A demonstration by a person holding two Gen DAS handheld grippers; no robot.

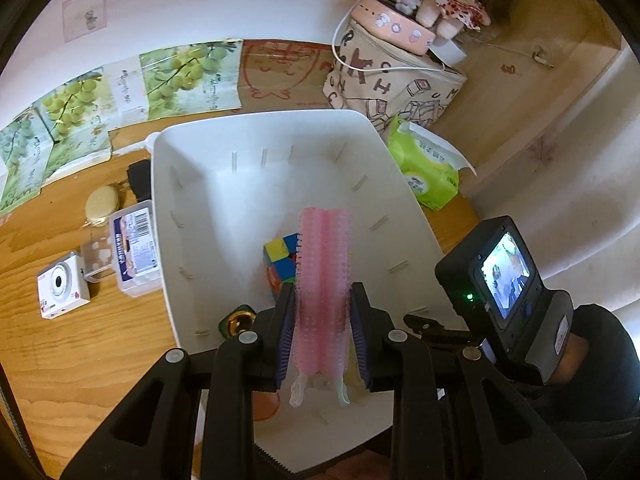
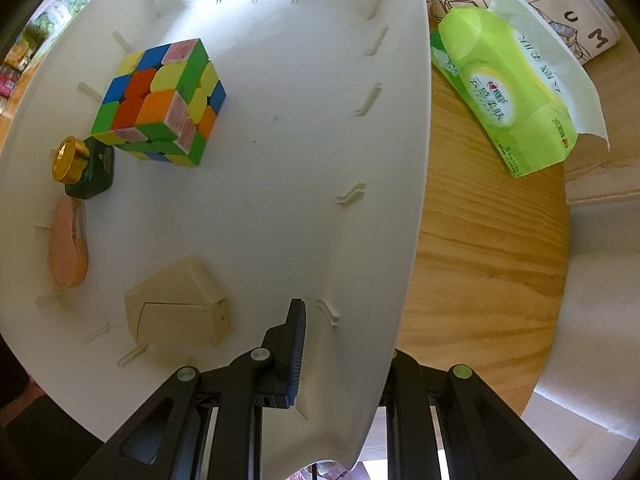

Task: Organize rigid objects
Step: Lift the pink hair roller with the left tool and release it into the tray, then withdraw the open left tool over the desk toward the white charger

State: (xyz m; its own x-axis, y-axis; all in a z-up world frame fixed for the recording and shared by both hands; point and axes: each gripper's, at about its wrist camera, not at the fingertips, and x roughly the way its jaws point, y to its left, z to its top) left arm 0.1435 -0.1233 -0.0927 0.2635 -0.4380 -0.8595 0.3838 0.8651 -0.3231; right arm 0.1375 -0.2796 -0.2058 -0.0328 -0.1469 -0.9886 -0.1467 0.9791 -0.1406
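My left gripper (image 1: 322,304) is shut on a pink bristly hair roller (image 1: 323,280) and holds it above the inside of a white plastic basket (image 1: 188,160). In the basket lie a colourful puzzle cube (image 2: 160,100), a dark green bottle with a gold cap (image 2: 86,166), a pink oval object (image 2: 68,248) and a beige box (image 2: 176,308). My right gripper (image 2: 344,344) is shut on the basket's right wall (image 2: 400,200); one finger (image 2: 294,344) is inside, the other is hidden behind the wall.
On the wooden table left of the basket are a clear lidded box (image 1: 134,252), a small white camera (image 1: 60,288) and a jar with a beige lid (image 1: 102,204). A green tissue pack (image 1: 428,164) and a printed bag with a doll on top (image 1: 392,76) stand to the right.
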